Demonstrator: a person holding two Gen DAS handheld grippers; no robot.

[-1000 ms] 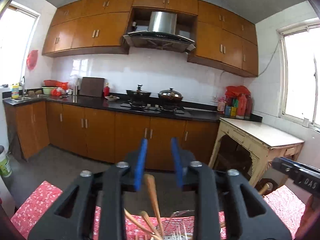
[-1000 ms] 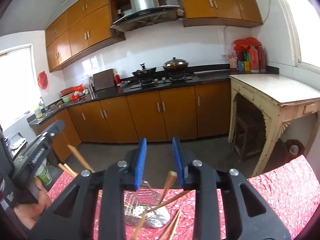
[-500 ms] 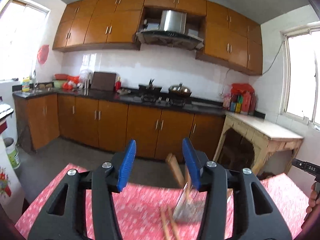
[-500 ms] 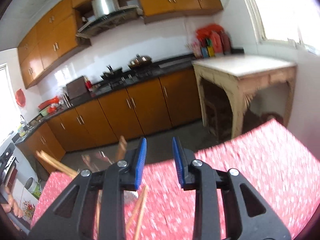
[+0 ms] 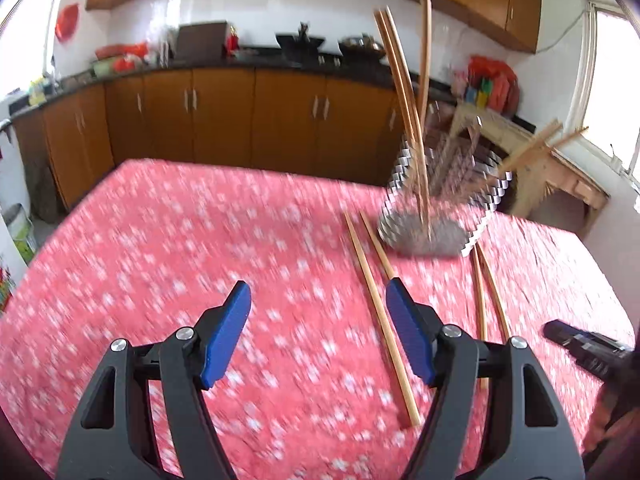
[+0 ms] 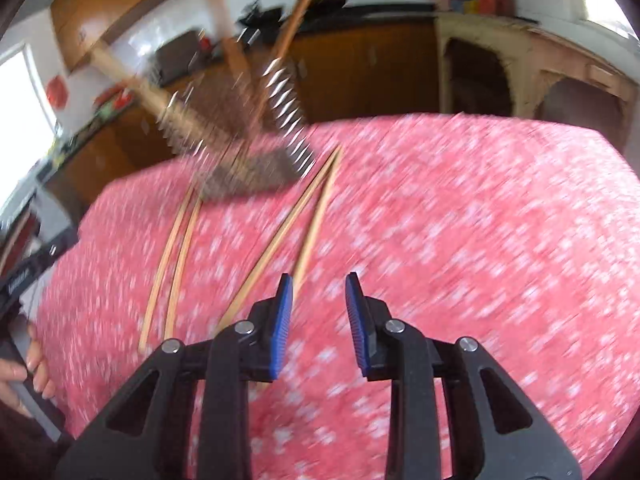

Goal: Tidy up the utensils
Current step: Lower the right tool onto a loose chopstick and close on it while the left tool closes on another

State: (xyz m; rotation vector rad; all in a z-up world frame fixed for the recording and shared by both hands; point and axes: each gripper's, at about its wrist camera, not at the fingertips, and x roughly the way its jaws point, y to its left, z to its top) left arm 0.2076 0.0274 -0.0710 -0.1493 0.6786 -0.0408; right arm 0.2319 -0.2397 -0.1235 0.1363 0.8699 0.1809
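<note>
Two grippers are in play, both mine, and neither carries anything. Nearest, my left gripper (image 5: 318, 330) has its blue jaws opening wide over the red floral tablecloth (image 5: 160, 280), with nothing between them; one loose chopstick (image 5: 380, 312) lies just beside the right-hand jaw, running from the near edge of the table toward the far side. My right gripper (image 6: 319, 320) stands part open with a narrow gap, empty, over bare cloth just right of a second pair of chopsticks (image 6: 280, 236). Further left in that view lies another pair (image 6: 172, 264), roughly parallel. Beyond them, toward the far edge of the table, sits the wire utensil holder (image 5: 436, 200), upright, with several chopsticks (image 5: 404, 92) already standing in it and leaning out at angles. Motion blur obscures its fine detail. Handling assessment: the sticks look like wood or bamboo, so light, stiff and slender, lying flat on soft cloth; they will likely roll or pivot if pinched near an end, so I would take each near mid-length, jaws across the shaft. Compared with a second ago, both grippers have dropped from facing the kitchen cabinets to looking down at the tabletop, the left jaws have spread from nearly closed, and the right gap is unchanged. Kitchen cabinets (image 5: 224, 120) close the background.
</note>
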